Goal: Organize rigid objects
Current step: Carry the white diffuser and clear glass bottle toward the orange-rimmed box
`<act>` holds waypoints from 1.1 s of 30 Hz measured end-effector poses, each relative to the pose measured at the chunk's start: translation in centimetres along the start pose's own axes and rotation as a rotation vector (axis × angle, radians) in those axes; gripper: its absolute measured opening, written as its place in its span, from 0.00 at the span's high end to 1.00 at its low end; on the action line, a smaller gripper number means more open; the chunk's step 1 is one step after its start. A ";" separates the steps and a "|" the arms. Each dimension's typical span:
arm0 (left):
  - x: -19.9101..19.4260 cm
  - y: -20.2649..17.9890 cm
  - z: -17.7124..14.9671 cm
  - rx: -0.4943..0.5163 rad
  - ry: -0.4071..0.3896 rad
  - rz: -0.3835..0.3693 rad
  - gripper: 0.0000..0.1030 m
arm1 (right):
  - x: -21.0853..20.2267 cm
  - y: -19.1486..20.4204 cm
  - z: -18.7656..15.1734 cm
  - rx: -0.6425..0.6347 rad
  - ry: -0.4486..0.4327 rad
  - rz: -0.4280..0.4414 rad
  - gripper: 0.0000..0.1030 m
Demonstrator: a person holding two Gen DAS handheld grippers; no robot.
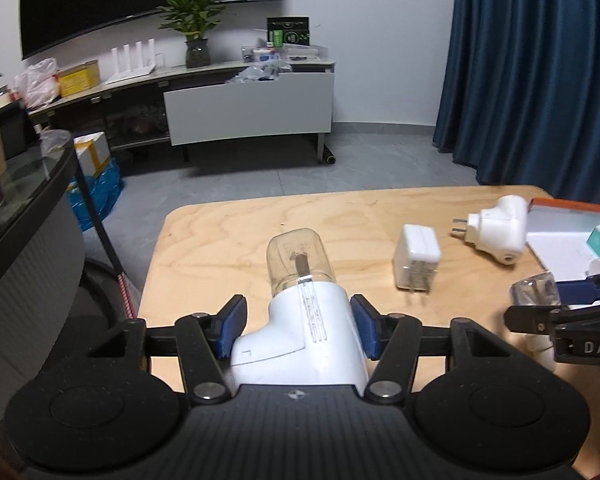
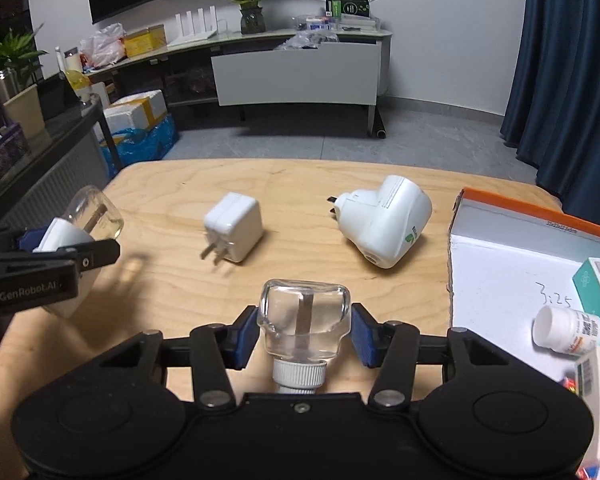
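Observation:
My left gripper (image 1: pixel 300 328) is shut on a white plug-in vaporizer (image 1: pixel 300 340) with a clear bottle (image 1: pixel 300 260) fixed to its front. The right wrist view shows this vaporizer (image 2: pixel 66 240) raised over the table's left side. A separate clear bottle (image 2: pixel 304 312) with a white screw cap (image 2: pixel 299 374) sits between the blue pads of my right gripper (image 2: pixel 305 336); the pads touch its sides. On the wooden table (image 2: pixel 172 184) lie a white cube charger (image 2: pixel 232 228) and a second white vaporizer body (image 2: pixel 384 226).
At the right stands an open white box with an orange rim (image 2: pixel 500 248), holding a white pill bottle (image 2: pixel 568 330) and a teal carton (image 2: pixel 598 280). Beyond the table's far edge is grey floor, a low cabinet (image 2: pixel 296 76) and blue curtains (image 2: pixel 568 60).

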State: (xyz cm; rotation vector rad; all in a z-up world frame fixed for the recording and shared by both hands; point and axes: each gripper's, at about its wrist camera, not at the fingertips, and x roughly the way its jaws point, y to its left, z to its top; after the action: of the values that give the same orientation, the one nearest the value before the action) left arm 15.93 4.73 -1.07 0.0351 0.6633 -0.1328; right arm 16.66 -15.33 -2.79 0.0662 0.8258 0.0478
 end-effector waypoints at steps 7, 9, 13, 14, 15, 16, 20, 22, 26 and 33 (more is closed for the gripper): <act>-3.9 -1.4 -0.6 -0.074 -0.002 0.046 0.44 | -3.7 0.5 -0.7 -0.001 -0.030 0.028 0.42; -5.1 -1.9 -0.8 -0.091 -0.011 0.052 0.44 | -4.8 0.6 -0.9 -0.001 -0.039 0.033 0.42; -7.1 -2.9 -0.9 -0.091 -0.029 0.057 0.44 | -7.0 0.6 -1.5 0.000 -0.062 0.038 0.42; -7.5 -3.1 -1.0 -0.098 -0.031 0.061 0.44 | -7.6 0.5 -1.7 0.001 -0.066 0.040 0.42; -8.0 -3.2 -1.0 -0.109 -0.036 0.058 0.44 | -8.2 0.5 -1.9 0.001 -0.071 0.041 0.42; -8.5 -3.4 -1.0 -0.116 -0.039 0.060 0.44 | -8.7 0.5 -2.1 -0.001 -0.077 0.042 0.42; -10.2 -4.3 -1.2 -0.113 -0.053 0.072 0.44 | -10.8 0.4 -2.7 0.003 -0.096 0.044 0.42; -11.1 -4.7 -1.4 -0.121 -0.061 0.070 0.44 | -11.7 0.2 -3.0 0.007 -0.104 0.045 0.42; -12.7 -5.7 -1.7 -0.124 -0.077 0.062 0.44 | -13.4 -0.1 -3.7 0.012 -0.119 0.046 0.42; -14.3 -7.4 -2.2 -0.117 -0.091 0.044 0.44 | -15.4 -0.9 -4.9 0.024 -0.133 0.044 0.42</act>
State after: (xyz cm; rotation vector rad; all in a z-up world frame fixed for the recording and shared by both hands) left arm 2.44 -0.81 6.05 -0.0686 0.5780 -0.0524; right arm 2.61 -17.12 5.09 0.1089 0.6921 0.0743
